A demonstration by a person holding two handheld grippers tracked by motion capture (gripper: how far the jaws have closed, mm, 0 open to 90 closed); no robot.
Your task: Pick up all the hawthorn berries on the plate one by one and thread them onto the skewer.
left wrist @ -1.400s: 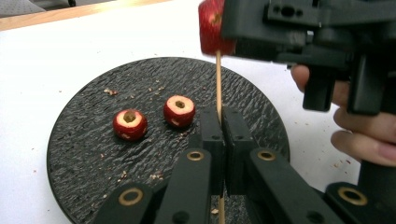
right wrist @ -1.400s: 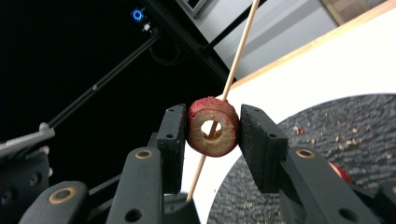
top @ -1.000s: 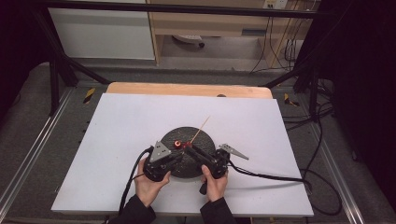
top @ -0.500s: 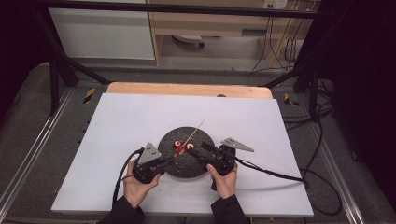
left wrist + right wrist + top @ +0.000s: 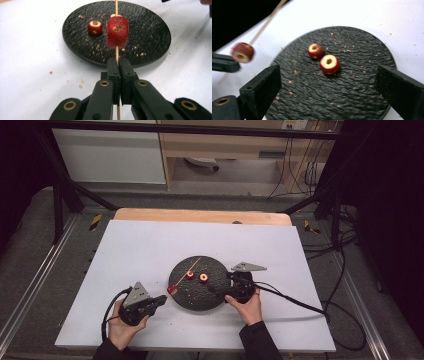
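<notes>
The left gripper [image 5: 117, 65] is clamping a wooden skewer [image 5: 116, 53] bearing one red fruit piece [image 5: 117, 32], while the right gripper [image 5: 327, 82], jaws just opened wide and empty, is likely lining up on the next cored piece [image 5: 329, 64] on the black plate [image 5: 362, 100].

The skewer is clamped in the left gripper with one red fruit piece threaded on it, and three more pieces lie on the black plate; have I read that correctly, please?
Not quite: two pieces lie on the black plate, not three, as the right gripper view shows: one beside another. The rest holds: the left gripper clamps the skewer, with one red piece threaded on it.
</notes>
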